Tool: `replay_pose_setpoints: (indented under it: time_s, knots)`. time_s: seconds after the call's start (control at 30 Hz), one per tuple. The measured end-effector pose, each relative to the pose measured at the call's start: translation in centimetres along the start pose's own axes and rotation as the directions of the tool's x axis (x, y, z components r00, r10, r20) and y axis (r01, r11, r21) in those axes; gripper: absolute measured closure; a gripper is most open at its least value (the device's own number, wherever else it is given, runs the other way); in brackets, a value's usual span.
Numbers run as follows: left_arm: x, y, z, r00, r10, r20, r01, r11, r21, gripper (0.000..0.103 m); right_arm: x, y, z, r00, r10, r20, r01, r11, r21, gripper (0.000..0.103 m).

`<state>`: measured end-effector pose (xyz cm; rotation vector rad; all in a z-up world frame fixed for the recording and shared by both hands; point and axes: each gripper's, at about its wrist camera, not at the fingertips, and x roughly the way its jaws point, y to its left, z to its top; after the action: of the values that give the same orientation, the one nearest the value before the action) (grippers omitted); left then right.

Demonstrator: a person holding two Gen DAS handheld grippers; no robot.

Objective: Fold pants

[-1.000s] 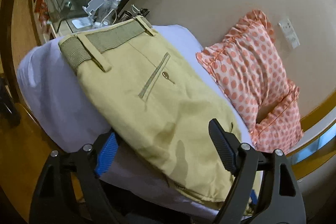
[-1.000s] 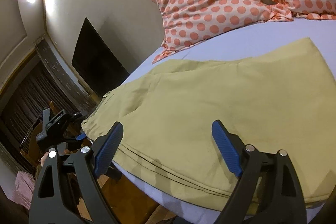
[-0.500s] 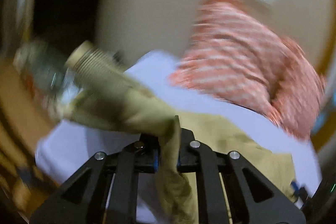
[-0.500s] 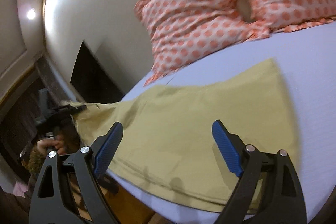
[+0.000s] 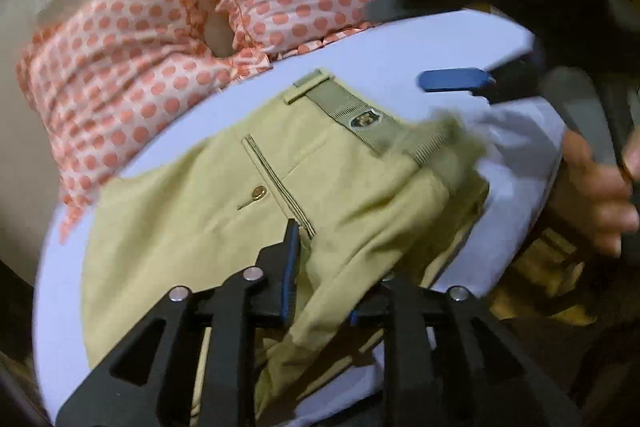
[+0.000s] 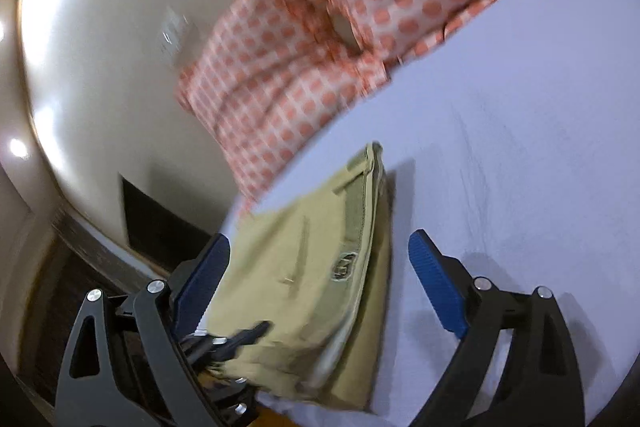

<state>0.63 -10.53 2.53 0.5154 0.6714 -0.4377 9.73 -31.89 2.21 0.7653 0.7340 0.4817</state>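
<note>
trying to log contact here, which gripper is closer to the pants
Left. The left gripper is shut on a bunched fold of the pants. The right gripper is open, held at the waistband end with its fingers either side, not gripping.

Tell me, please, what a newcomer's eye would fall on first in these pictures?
The khaki pants lie folded on the white bed sheet, a bunched fold pinched in the left gripper. Behind them, the orange polka-dot pillows lean against the wall. The right gripper hovers open above the waistband.
</note>
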Motion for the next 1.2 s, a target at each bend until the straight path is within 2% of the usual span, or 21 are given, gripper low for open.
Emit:
replay_pose_setpoints:
  time_s: [0.03,0.1,0.2,0.27,0.3,0.37,0.43,0.47,0.5,0.53,0.6,0.63,0.7,0.73,0.77,0.83,0.87,0.97,1.03,1.1,1.2]
  knots:
    - [-0.9,0.0,-0.2,1.000,0.000,0.008,0.000,1.000,0.004,0.075,0.7,0.0,0.0,0.999,-0.026,-0.028,0.026,0.999,-0.019,0.011]
    - [-3.7,0.9,-1.2,0.998,-0.061,0.034,0.061,0.998,-0.012,0.072,2.6,0.0,0.0,0.993,-0.067,-0.098,0.062,0.997,-0.050,0.021]
    - [-7.5,2.9,-1.5,0.979,-0.163,0.120,0.173,0.982,-0.077,0.045,4.9,0.6,-0.3,0.980,-0.128,-0.153,0.108,0.986,-0.129,0.032]
    - [-9.1,7.1,-2.0,0.974,-0.150,0.171,0.186,0.958,-0.220,0.029,5.5,1.0,-0.4,0.976,-0.148,-0.160,0.121,0.979,-0.162,0.037]
    - [-8.9,9.7,-2.5,0.978,-0.118,0.171,0.166,0.939,-0.301,0.028,5.7,1.2,-0.5,0.976,-0.147,-0.160,0.118,0.978,-0.175,0.038]
    - [-6.4,16.1,-4.3,0.992,-0.078,0.098,0.117,0.855,-0.505,0.027,5.6,1.0,-0.7,0.977,-0.143,-0.156,0.110,0.974,-0.198,0.039]
    - [-2.9,20.5,-6.3,0.991,-0.137,0.014,0.114,0.762,-0.637,0.027,5.4,0.5,-0.7,0.980,-0.123,-0.156,0.091,0.976,-0.198,0.042]
    - [-1.1,21.7,-6.9,0.983,-0.179,-0.024,0.118,0.735,-0.668,0.027,5.3,0.3,-0.6,0.981,-0.112,-0.159,0.080,0.978,-0.193,0.045]
    - [-0.2,22.1,-7.1,0.979,-0.199,-0.046,0.116,0.728,-0.676,0.027,5.5,0.2,-0.4,0.980,-0.107,-0.170,0.073,0.978,-0.195,0.048]
    - [1.2,22.1,-7.3,0.969,-0.235,-0.077,0.122,0.724,-0.679,0.027,5.5,0.2,-0.4,0.979,-0.100,-0.180,0.063,0.978,-0.199,0.049]
    - [2.5,22.0,-6.8,0.954,-0.291,-0.068,0.172,0.722,-0.670,0.020,5.6,0.0,-0.2,0.974,-0.072,-0.215,0.029,0.980,-0.196,0.060]
    - [2.7,21.7,-6.4,0.945,-0.324,-0.045,0.215,0.719,-0.661,0.022,5.8,-0.2,-0.1,0.969,-0.047,-0.243,0.002,0.983,-0.184,0.063]
    - [2.7,21.1,-6.3,0.933,-0.360,-0.022,0.256,0.704,-0.662,0.025,6.0,-0.9,0.1,0.951,0.046,-0.305,-0.083,0.990,-0.110,0.077]
    - [2.8,21.0,-6.1,0.935,-0.353,-0.031,0.248,0.713,-0.656,0.037,6.2,-1.4,0.2,0.941,0.098,-0.324,-0.124,0.990,-0.061,0.080]
    - [2.8,21.1,-5.9,0.935,-0.353,-0.040,0.243,0.718,-0.652,0.062,6.3,-1.7,0.3,0.931,0.146,-0.334,-0.160,0.987,-0.014,0.082]
    - [2.9,21.6,-5.4,0.917,-0.397,-0.027,0.281,0.694,-0.663,0.085,6.4,-1.4,1.0,0.925,0.183,-0.333,-0.194,0.981,0.000,0.083]
    - [2.8,21.8,-4.9,0.913,-0.408,-0.019,0.294,0.689,-0.663,0.088,6.3,-0.8,1.7,0.929,0.171,-0.327,-0.187,0.982,-0.017,0.084]
    - [3.5,22.1,-1.4,0.937,-0.349,-0.001,0.278,0.749,-0.602,0.090,6.0,1.4,5.2,0.952,0.141,-0.270,-0.170,0.982,-0.087,0.085]
    - [4.6,22.7,1.3,0.957,-0.289,0.035,0.255,0.774,-0.579,0.090,5.8,2.1,7.9,0.972,0.110,-0.210,-0.136,0.984,-0.114,0.085]
    - [6.8,23.4,3.6,0.971,-0.234,0.052,0.219,0.779,-0.587,0.089,6.0,2.0,9.9,0.986,0.048,-0.157,-0.070,0.988,-0.141,0.085]
    - [11.0,23.9,5.4,0.986,-0.159,-0.046,0.097,0.780,-0.618,0.080,7.9,0.8,11.4,0.984,-0.125,-0.125,0.106,0.983,-0.151,0.079]
